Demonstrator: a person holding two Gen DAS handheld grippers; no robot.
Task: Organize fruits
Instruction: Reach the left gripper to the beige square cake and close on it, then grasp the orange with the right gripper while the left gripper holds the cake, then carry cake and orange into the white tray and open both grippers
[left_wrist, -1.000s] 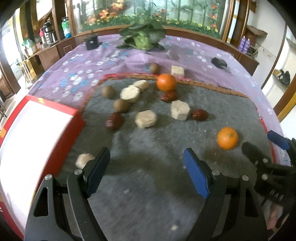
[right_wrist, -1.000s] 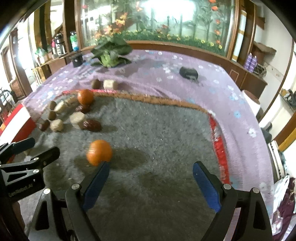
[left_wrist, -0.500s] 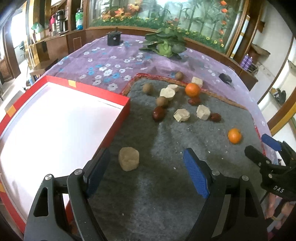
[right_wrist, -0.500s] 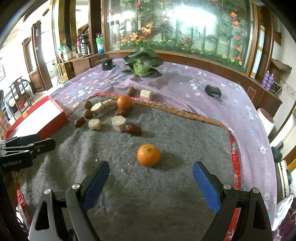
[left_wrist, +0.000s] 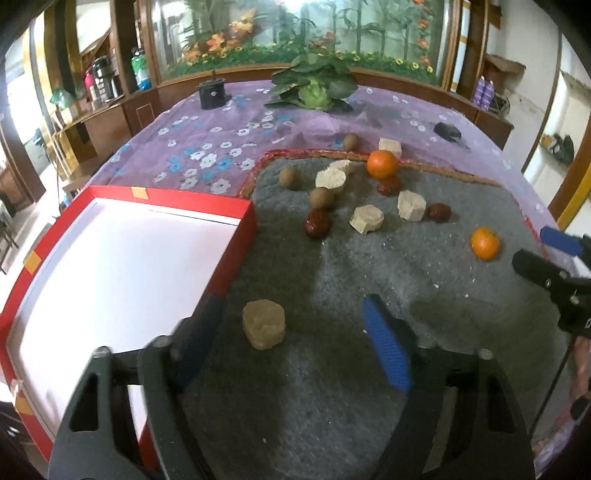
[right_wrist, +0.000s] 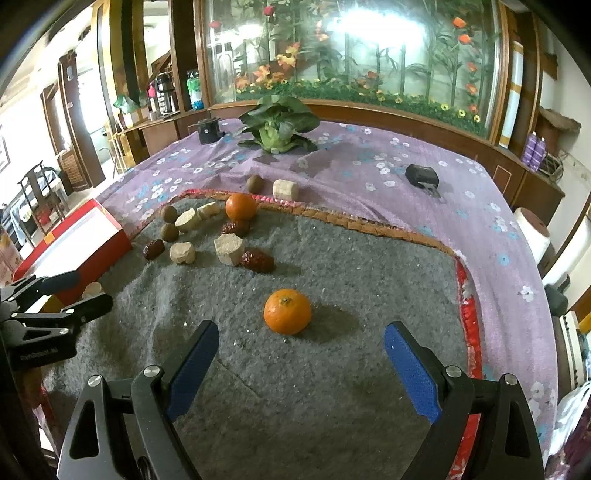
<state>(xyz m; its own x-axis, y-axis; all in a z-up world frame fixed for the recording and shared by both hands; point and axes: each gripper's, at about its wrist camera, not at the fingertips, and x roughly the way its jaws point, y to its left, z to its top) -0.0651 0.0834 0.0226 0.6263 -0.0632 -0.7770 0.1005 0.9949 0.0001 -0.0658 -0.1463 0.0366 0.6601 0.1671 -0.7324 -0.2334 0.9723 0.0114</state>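
Note:
Fruits lie on a grey felt mat (left_wrist: 332, 369). My left gripper (left_wrist: 291, 328) is open and empty, with a beige chunk (left_wrist: 263, 324) on the mat between its fingertips. My right gripper (right_wrist: 299, 354) is open and empty, just short of an orange (right_wrist: 287, 311). A second orange (right_wrist: 241, 206), brown kiwis (right_wrist: 168, 213), dark red dates (right_wrist: 258, 260) and more beige chunks (right_wrist: 229, 250) cluster at the mat's far left. The near orange also shows in the left wrist view (left_wrist: 485, 242). A red box with a white inside (left_wrist: 110, 266) stands left of the mat.
A purple flowered cloth (right_wrist: 369, 166) covers the table. A leafy green vegetable (right_wrist: 277, 127), a black cup (right_wrist: 207, 131) and a small black device (right_wrist: 422, 176) sit at the back. One kiwi (right_wrist: 254, 183) and one beige chunk (right_wrist: 285, 189) lie off the mat.
Both grippers have pulled back and risen, widening the view. The red box has come into the left view, and the beige chunk now sits between the left fingertips. Both stay open.

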